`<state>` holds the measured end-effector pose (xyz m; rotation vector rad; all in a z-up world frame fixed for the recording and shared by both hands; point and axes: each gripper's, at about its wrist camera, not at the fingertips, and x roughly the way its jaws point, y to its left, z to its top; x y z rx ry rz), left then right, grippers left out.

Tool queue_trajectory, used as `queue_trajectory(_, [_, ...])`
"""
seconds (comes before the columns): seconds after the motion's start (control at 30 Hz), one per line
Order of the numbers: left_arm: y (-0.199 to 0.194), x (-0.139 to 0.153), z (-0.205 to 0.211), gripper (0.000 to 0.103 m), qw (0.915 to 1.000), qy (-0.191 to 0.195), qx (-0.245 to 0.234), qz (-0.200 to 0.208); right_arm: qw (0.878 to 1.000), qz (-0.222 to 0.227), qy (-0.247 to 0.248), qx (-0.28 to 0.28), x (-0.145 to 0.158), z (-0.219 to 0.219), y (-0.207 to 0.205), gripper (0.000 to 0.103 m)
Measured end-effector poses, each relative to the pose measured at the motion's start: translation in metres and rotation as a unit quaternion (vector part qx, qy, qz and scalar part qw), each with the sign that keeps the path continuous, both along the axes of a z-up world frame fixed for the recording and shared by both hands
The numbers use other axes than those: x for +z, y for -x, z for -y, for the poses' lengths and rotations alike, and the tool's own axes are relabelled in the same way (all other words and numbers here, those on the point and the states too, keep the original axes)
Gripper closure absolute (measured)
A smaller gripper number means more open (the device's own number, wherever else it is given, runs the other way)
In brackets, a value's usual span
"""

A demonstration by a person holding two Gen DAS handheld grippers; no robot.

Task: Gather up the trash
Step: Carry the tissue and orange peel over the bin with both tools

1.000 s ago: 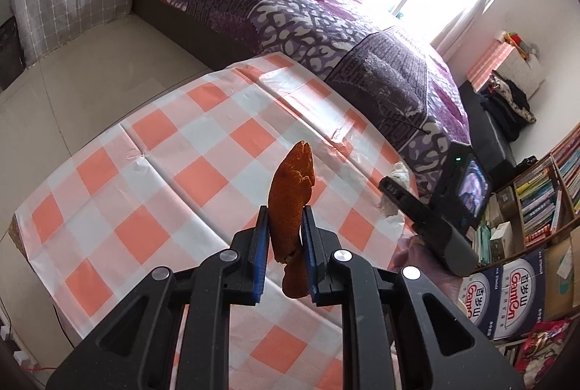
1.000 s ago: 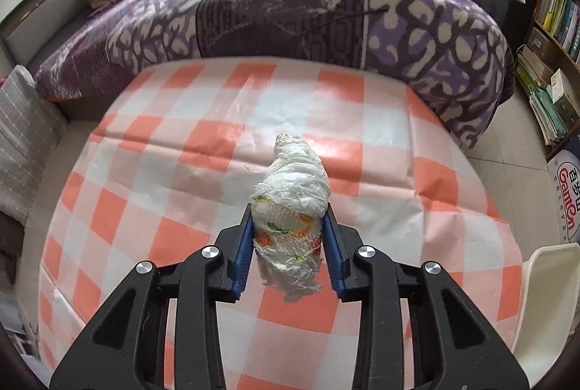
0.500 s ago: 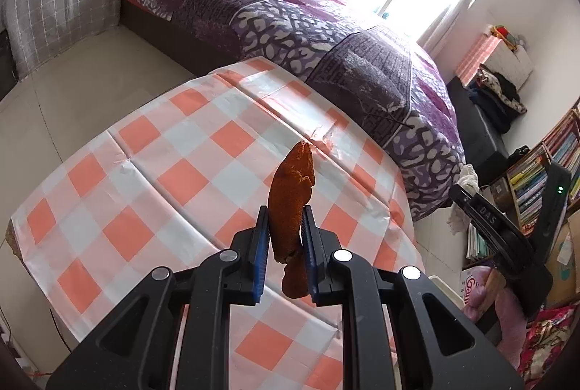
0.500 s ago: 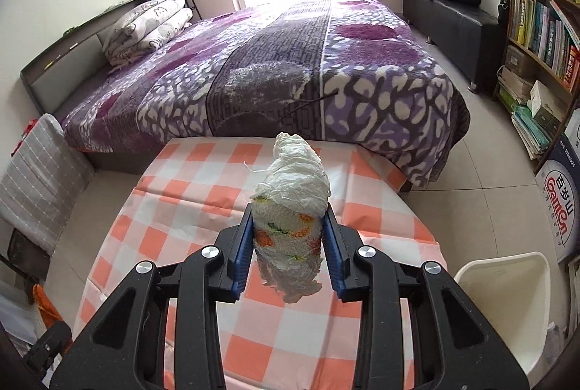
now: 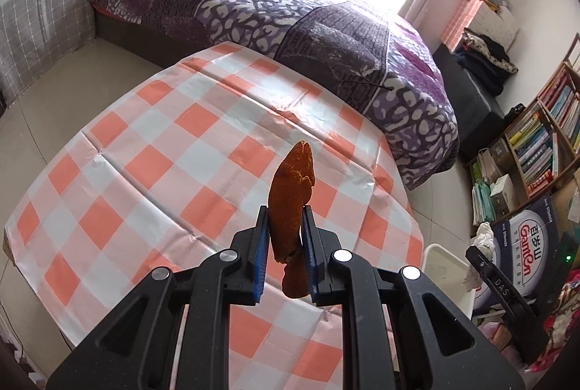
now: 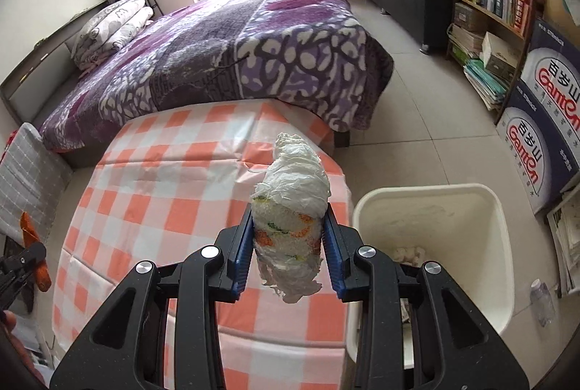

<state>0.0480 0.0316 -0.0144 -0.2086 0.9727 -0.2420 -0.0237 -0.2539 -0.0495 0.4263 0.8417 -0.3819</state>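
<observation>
Right claw (image 6: 289, 241) grips my crumpled tissue wad (image 6: 291, 205); left claw (image 5: 285, 257) pinches an orange peel (image 5: 291, 194). Releasing before reaching the white bin (image 6: 435, 208) could drop either onto the counter (image 6: 163, 172).

Stacked blue-and-white cardboard boxes (image 6: 543, 121), right edge of right wrist frame: red "GamOn" lettering under Chinese characters; same brand, lower right of left wrist frame (image 5: 527, 237).

We cannot see the near corner of the white bin (image 6: 431, 194), hidden behind the right gripper (image 6: 288, 241), and small pale scraps on its floor are too small to name; in the left view only the bin's rim (image 5: 440, 254) shows
</observation>
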Motion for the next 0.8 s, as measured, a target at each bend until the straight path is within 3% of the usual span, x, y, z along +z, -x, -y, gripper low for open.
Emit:
queue_trajectory(0.3, [0.020, -0.006, 0.065, 0.085, 0.9981, -0.026, -0.054, 0.013, 0.998, 0.007, -0.026, -0.058, -0.001, 0.051, 0.037, 0.070])
queue_trajectory(0.67, [0.049, -0.019, 0.154, 0.085, 0.9909, 0.000, -0.135, -0.003, 0.991, -0.001, -0.083, -0.107, -0.002, 0.108, 0.074, 0.066])
queue_trajectory(0.8, [0.058, -0.031, 0.187, 0.085, 0.9865, 0.019, -0.160, -0.027, 0.985, 0.006, -0.099, -0.144, -0.001, 0.128, 0.091, 0.040])
